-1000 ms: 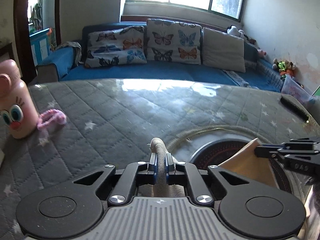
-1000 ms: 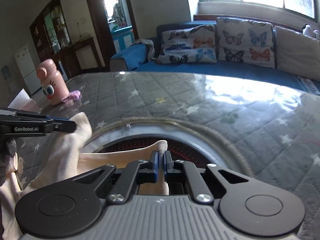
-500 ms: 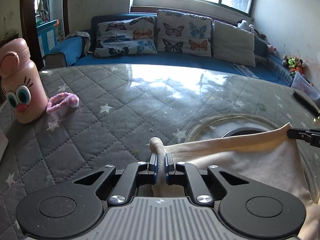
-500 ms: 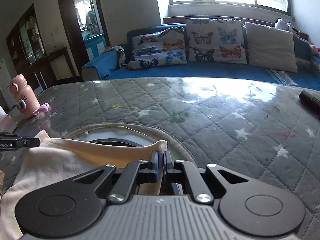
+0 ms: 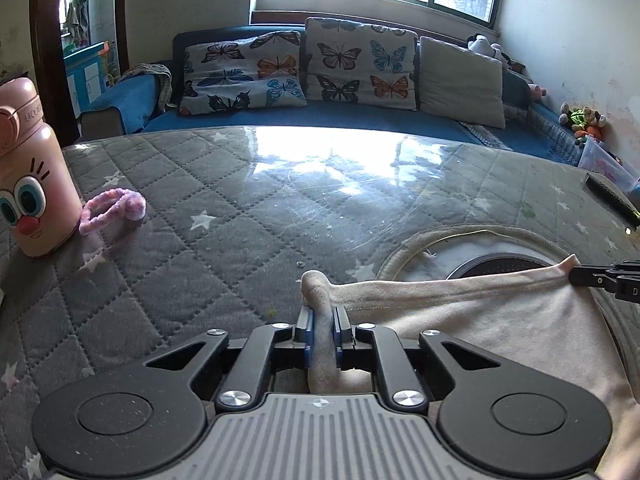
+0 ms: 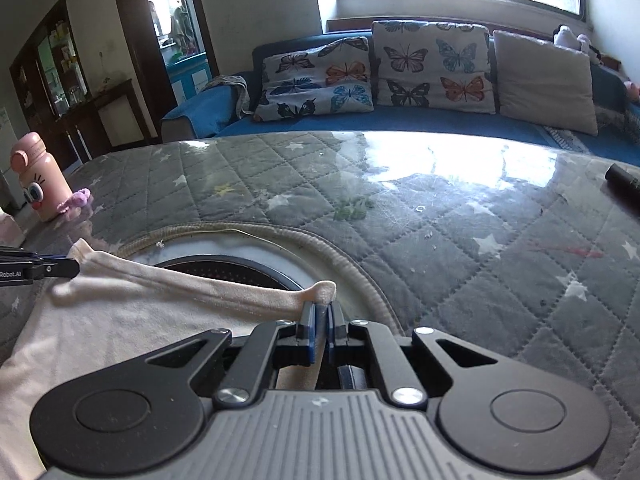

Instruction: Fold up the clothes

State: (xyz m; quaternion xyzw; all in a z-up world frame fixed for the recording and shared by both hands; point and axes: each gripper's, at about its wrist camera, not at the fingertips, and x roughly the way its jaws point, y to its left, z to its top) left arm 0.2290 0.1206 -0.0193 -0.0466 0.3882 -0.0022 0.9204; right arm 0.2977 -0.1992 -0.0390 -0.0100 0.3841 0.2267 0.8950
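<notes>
A cream garment [image 5: 500, 320] is stretched between my two grippers above a grey quilted table [image 5: 240, 216]. My left gripper [image 5: 322, 320] is shut on its left corner, which bunches up above the fingers. My right gripper [image 6: 320, 320] is shut on the other corner of the same garment [image 6: 140, 312]. Each gripper's tip shows at the edge of the other view, the right one [image 5: 600, 282] and the left one [image 6: 40, 270]. The top edge runs taut between them; the rest hangs down below.
A pink cartoon bottle [image 5: 28, 184] with a purple hair tie [image 5: 116, 208] stands at the table's left. A round dark hotplate [image 6: 224, 272] with a rope-edged cutout sits under the garment. A black remote [image 6: 624, 188] lies at the right. A blue sofa [image 5: 340, 112] lies beyond.
Both grippers have moved apart and pulled the garment's top edge taut between them. The views have shifted so the table's far side shows more.
</notes>
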